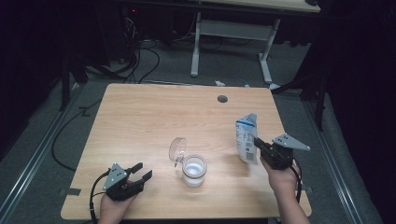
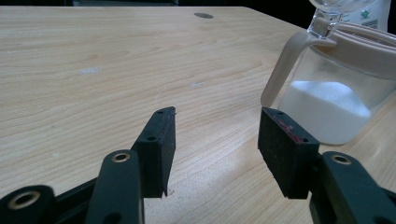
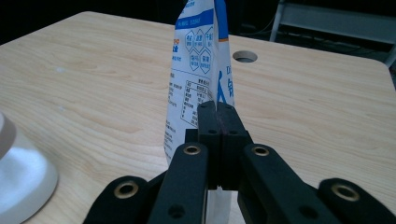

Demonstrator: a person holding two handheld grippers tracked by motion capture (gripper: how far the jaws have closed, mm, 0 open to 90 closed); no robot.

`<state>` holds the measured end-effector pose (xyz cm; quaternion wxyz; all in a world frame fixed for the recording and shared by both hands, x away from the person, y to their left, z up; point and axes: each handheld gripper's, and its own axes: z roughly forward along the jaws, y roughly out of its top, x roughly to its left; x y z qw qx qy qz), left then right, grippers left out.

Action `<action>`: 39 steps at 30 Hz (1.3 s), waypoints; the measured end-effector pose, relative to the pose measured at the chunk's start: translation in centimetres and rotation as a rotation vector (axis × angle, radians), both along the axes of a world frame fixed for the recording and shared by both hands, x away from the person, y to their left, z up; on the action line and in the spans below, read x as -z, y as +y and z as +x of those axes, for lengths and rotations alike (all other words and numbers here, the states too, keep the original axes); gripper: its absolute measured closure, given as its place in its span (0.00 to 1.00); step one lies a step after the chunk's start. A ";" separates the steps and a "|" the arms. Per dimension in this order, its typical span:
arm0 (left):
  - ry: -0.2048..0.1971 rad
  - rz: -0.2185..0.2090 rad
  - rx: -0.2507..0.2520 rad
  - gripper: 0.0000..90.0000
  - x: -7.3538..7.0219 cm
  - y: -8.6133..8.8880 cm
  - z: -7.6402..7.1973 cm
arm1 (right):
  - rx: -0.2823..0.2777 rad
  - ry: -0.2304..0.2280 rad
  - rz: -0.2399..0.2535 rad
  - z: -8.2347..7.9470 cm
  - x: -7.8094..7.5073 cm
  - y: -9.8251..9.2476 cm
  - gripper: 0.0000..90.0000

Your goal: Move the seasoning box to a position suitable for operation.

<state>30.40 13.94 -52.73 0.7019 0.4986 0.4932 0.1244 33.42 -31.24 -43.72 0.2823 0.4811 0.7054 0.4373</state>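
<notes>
White and blue, the printed pouch (image 1: pixel 246 138) stands upright at the right side of the tabletop (image 1: pixel 140 121), pinched at its edge by the right gripper (image 1: pixel 258 144), whose fingers (image 3: pixel 208 126) press flat together on the thin packaging. To the pouch's left, near the middle of the tabletop's front half, sits a clear glass jar (image 1: pixel 194 170) partly filled with white powder, its round lid (image 1: pixel 177 148) flipped up on a beige hinge. Further left, near the front edge, the left gripper (image 1: pixel 142 171) rests low with its fingers (image 2: pixel 159 149) spread wide and nothing between them, pointed toward the jar. A round cable hole (image 1: pixel 222 99) marks the far side.
</notes>
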 end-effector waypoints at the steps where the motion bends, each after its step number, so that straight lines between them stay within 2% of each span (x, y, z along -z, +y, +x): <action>1: -0.002 0.006 0.001 0.53 0.0 0.0 0.0 | 0.002 -0.009 -0.001 0.0 0.2 0.0 1.00; 11: -0.028 0.025 0.021 0.52 0.2 -0.5 -0.4 | 0.007 -0.051 0.036 1.2 1.6 -0.6 1.00; 15: -0.024 0.013 0.013 0.52 0.2 -0.4 -0.3 | 0.022 -0.068 0.042 1.9 2.0 -0.7 1.00; 21: -0.032 0.011 0.013 0.51 0.2 -0.3 -0.4 | 0.042 -0.103 0.084 3.0 2.5 -1.3 1.00; 24: -0.027 0.010 0.013 0.51 0.2 -0.2 -0.4 | 0.052 -0.120 0.082 3.3 2.9 -1.5 1.00; 27: -0.026 0.001 0.005 0.51 0.2 -0.2 -0.4 | 0.059 -0.132 0.087 3.2 3.4 -1.6 1.00; 29: -0.025 0.000 0.008 0.51 0.2 -0.2 -0.4 | 0.069 -0.148 0.072 2.6 4.0 -1.6 1.00; 32: -0.013 0.004 0.019 0.50 0.2 -0.2 -0.4 | 0.087 -0.165 0.087 1.6 4.6 -1.6 1.00; 33: -0.010 0.003 0.018 0.50 0.2 -0.2 -0.3 | 0.090 -0.167 0.096 1.4 4.8 -1.6 1.00; 36: -0.010 0.002 0.019 0.50 0.2 -0.2 -0.3 | 0.086 -0.162 0.062 1.1 4.7 -1.5 1.00; 39: -0.011 -0.001 0.025 0.50 0.2 -0.1 -0.4 | 0.073 -0.153 0.071 0.7 4.8 -1.3 1.00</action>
